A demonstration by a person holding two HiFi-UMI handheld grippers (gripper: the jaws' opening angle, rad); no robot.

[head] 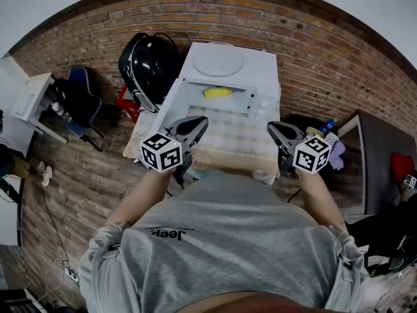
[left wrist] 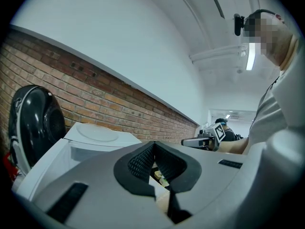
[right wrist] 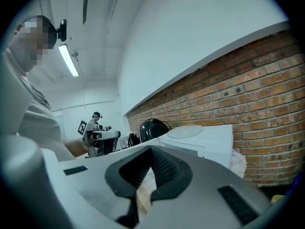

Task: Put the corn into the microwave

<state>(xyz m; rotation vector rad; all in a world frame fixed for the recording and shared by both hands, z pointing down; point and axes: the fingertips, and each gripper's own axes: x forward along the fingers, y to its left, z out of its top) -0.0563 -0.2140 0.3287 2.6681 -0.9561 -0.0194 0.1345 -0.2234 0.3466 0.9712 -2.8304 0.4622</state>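
Jaws pressed together, empty, left gripper (head: pixel 197 124) and right gripper (head: pixel 274 130) hover before the white boxy microwave (head: pixel 260 69), yellow corn cob (head: pixel 218 92) already inside it; a glancing push on its open white door (head: pixel 171 100) could slip, leaving it ajar.

1. Plain grey t-shirt (head: pixel 247 240), short sleeves, dark "Jeep" print on the chest.
2. Both the left gripper (head: pixel 197 122) and right gripper (head: pixel 273 129): smooth grey shells, black ribbed pads (left wrist: pixel 140 163).
3. Each carries a black-and-white marker cube (head: pixel 161 152).

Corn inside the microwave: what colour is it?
Yellow; the corn shows best in the head view.
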